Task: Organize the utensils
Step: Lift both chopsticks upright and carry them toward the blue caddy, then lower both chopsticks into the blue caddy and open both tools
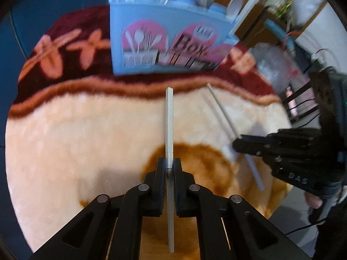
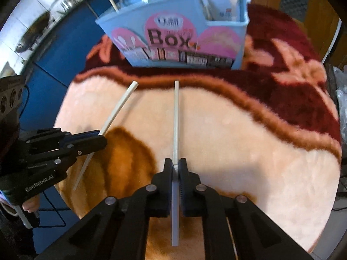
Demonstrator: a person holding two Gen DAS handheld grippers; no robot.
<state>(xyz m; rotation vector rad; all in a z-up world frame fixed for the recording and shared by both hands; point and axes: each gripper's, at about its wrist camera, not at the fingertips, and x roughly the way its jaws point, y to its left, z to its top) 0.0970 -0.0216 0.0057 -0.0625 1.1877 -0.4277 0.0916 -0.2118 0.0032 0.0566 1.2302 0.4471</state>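
Observation:
My left gripper [image 1: 169, 162] is shut on a white chopstick [image 1: 169, 119] that points forward toward a blue utensil box [image 1: 164, 34]. My right gripper [image 2: 175, 162] is shut on a second white chopstick [image 2: 176, 117], also pointing at the box [image 2: 173, 32]. Each gripper shows in the other's view: the right one [image 1: 238, 146] at the right with its chopstick [image 1: 223, 112], the left one [image 2: 104, 139] at the left with its chopstick [image 2: 119, 108]. The box holds chopsticks, spoons and forks upright in separate compartments. Both grippers hover above the mat, short of the box.
A round fluffy mat [image 1: 76, 130] in cream, orange and dark red covers the stool or table under the box. Blue cabinet fronts [image 2: 60, 49] stand behind at the left. Wooden furniture, cables and plastic bags [image 1: 273, 58] crowd the right side.

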